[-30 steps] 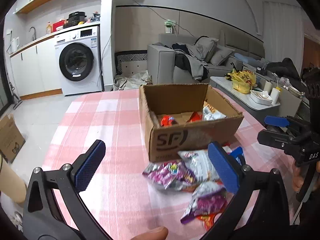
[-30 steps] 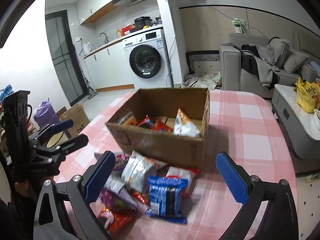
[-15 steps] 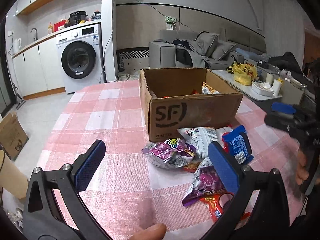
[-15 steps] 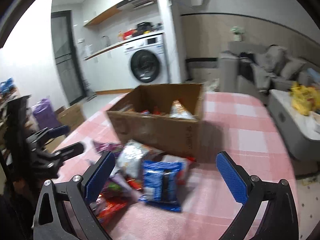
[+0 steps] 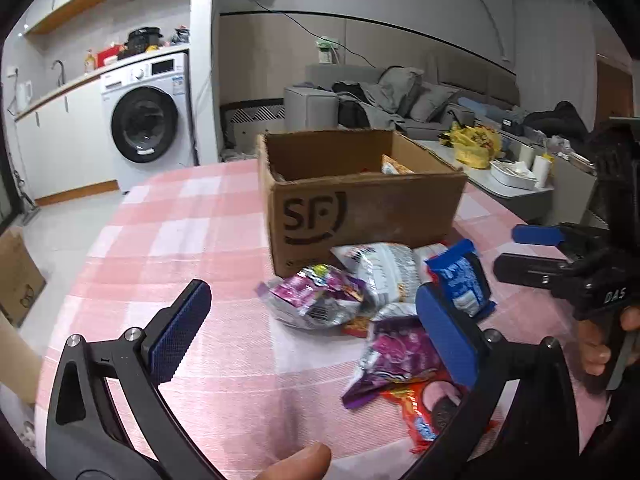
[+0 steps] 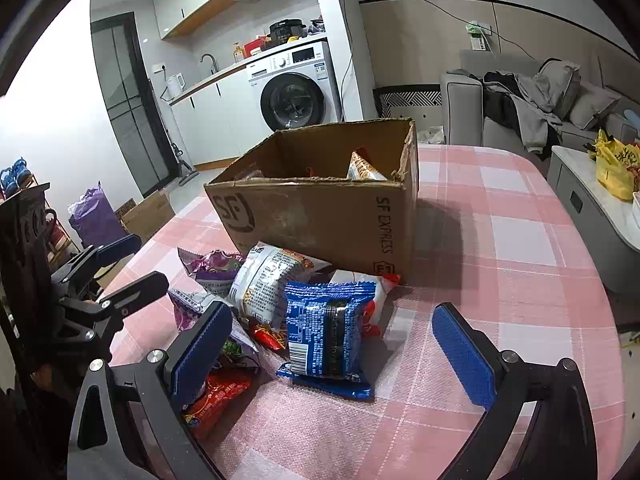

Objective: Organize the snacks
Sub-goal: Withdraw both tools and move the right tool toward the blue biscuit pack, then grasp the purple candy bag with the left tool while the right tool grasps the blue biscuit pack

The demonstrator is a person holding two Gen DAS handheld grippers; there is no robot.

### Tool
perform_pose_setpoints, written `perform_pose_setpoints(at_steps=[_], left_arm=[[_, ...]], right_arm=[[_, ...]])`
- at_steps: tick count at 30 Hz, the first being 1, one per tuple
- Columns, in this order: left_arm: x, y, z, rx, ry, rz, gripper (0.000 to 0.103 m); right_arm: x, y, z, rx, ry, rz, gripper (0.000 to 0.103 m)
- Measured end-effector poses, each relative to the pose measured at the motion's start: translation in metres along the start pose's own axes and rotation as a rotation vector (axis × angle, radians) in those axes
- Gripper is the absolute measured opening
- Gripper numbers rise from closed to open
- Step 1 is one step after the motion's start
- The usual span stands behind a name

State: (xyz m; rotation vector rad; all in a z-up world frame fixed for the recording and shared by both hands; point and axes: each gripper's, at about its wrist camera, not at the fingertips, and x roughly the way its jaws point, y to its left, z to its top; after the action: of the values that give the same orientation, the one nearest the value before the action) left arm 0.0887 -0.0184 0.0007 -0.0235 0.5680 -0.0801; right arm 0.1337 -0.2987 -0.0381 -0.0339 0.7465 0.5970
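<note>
An open cardboard box marked SF stands on the pink checked table; it also shows in the right wrist view with a few snack packets inside. A pile of snack packets lies in front of it: a blue packet, a white-grey bag, purple bags and a red packet. My left gripper is open and empty, low over the pile. My right gripper is open and empty, astride the blue packet.
A washing machine and kitchen counter stand behind the table on the left. A grey sofa with clothes and a low side table with a yellow bag stand on the right. A cardboard box sits on the floor to the left.
Both grippers have dropped lower and closer to the snack pile in front of the box. Both stay open and empty.
</note>
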Motion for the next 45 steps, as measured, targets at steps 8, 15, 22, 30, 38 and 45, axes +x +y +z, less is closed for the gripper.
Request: perform_pose_setpoints(at_steps=[8,15,22,30,38,45], left_arm=[[0.003,-0.014,-0.009,0.067,0.016,-0.015,0.102],[0.007,-0.014,-0.013,0.07,0.061,-0.088,0.102],[0.021,-0.019,-0.019,0.088,0.142,-0.078,0.102],[0.03,-0.011,-0.023,0.028,0.195,-0.148,0.102],[0.041,-0.03,-0.025,0.097,0.232,-0.133,0.101],[0.05,-0.032,-0.026,0.089,0.272,-0.171,0.066]], right_arm=[[0.02,0.005,-0.006,0.0,0.063,0.001,0.103],[0.026,-0.002,-0.008,0.034,0.086,-0.013,0.102],[0.032,-0.005,-0.01,0.042,0.112,-0.022,0.102],[0.04,-0.006,-0.013,0.036,0.141,-0.027,0.102],[0.041,-0.005,-0.015,0.037,0.145,-0.026,0.102],[0.043,-0.005,-0.016,0.032,0.152,-0.027,0.098]])
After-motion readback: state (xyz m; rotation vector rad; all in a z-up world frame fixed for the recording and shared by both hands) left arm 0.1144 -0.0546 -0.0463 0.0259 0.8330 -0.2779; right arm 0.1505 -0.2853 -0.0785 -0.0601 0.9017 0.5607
